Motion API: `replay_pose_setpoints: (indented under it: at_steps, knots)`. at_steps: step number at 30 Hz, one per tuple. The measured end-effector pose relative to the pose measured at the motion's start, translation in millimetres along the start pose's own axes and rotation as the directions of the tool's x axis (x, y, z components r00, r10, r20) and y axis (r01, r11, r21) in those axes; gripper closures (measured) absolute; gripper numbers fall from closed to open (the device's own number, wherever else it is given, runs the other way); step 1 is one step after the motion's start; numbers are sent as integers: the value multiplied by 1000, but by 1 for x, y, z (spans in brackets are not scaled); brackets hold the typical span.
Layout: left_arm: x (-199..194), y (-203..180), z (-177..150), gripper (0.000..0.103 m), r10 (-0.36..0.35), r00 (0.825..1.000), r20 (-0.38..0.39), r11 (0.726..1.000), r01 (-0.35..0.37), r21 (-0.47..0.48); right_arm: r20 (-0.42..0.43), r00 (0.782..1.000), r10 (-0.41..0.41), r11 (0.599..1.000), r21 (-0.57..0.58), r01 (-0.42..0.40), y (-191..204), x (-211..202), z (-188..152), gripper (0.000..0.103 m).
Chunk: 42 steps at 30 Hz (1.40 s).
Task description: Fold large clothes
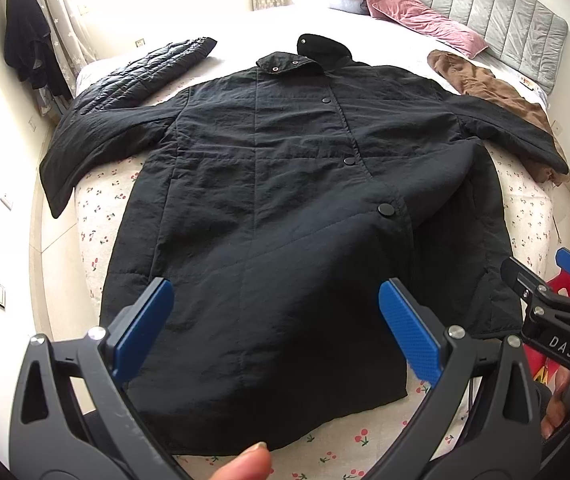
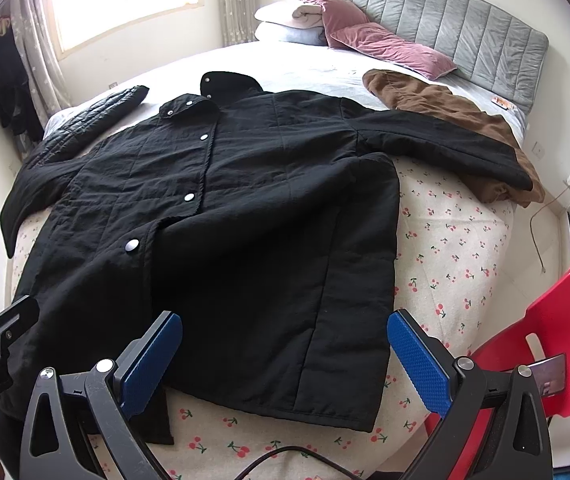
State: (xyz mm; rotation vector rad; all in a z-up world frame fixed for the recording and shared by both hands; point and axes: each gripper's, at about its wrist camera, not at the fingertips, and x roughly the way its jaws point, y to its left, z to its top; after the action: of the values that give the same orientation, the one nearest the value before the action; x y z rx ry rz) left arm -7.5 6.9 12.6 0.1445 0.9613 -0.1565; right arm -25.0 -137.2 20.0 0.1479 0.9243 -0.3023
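Left gripper (image 1: 277,332) and right gripper (image 2: 285,364), both spread wide and empty, hover over the near hem; the long black quilted snap-button coat (image 1: 269,184) lies flat, sleeves outspread, on the cherry-print bed sheet (image 2: 457,248); beyond, a crumpled brown garment (image 2: 437,108).

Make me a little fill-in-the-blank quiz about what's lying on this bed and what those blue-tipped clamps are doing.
1. The big coat spread flat on the bed is ____ in colour.
2. The garment lying under the coat's sleeve near the headboard is ____.
3. Both the left gripper and the right gripper have their jaws ____ and hold nothing.
4. The chair beside the bed is ____.

Missing words: black; brown; open; red
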Motion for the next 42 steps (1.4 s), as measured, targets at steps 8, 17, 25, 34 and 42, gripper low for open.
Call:
replay_pose_setpoints:
  at_steps: [8,17,25,34,42]
  knots:
    - [0,2,1,1,10,1000,4,1000,-10,-6,-12,1000,0,1000,2,0,-3,4,0,0]
    - [-2,3,-1,1,7,1000,11,1000,-7,-9,-28,999,21,1000,16,-21,-5,7,-2,0]
    - [-4,9,-1,1,10,1000,18,1000,-10,-14,-30,999,37,999,17,-37,-9,7,0,0]
    - [-8,38,5,1,-51,998,44,996,47,81,-104,980,172,985,26,-170,-44,26,9,0]
    - [-4,95,5,1,-124,991,-47,981,129,145,-196,931,306,951,100,-292,-82,55,1,0]
